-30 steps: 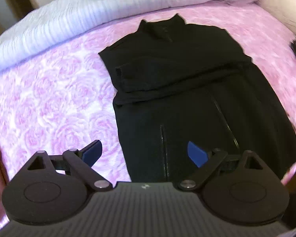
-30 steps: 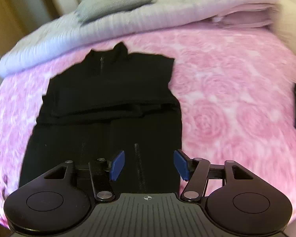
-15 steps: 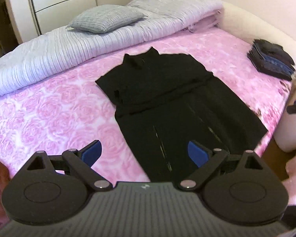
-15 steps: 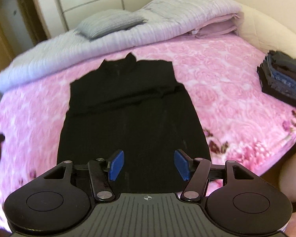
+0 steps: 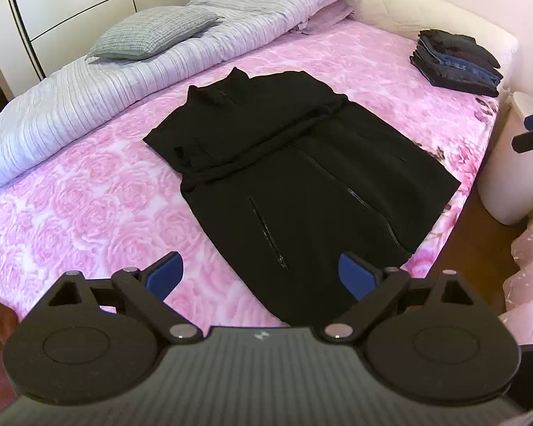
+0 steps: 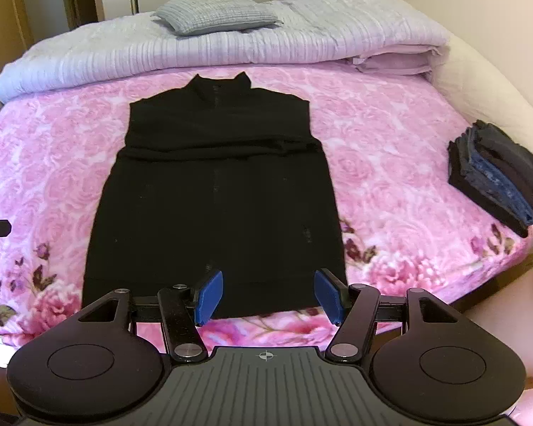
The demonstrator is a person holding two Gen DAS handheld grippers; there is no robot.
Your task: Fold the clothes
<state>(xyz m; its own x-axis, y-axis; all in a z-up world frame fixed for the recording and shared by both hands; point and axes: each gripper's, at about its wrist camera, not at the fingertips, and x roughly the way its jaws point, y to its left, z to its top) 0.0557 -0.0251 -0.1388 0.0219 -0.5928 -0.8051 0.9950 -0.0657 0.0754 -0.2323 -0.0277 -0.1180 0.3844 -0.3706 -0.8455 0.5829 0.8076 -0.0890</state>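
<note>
black fabric dominates both views: a black jacket lies flat on the pink rose-patterned bed cover, collar toward the headboard end, hem near the bed's foot edge. its sleeves are folded across the chest, making a horizontal band across the body, and zipper lines show on the lower half in the left wrist view. left gripper hangs above the hem's corner with its blue fingers spread wide, nothing between them. right gripper hangs over the hem with its blue fingers apart and empty, not touching the cloth. a stack of folded clothes sits near the bed's right edge, well apart from the jacket. a rolled pale quilt lies across the head of the bed with a grey pillow resting on it.
</note>
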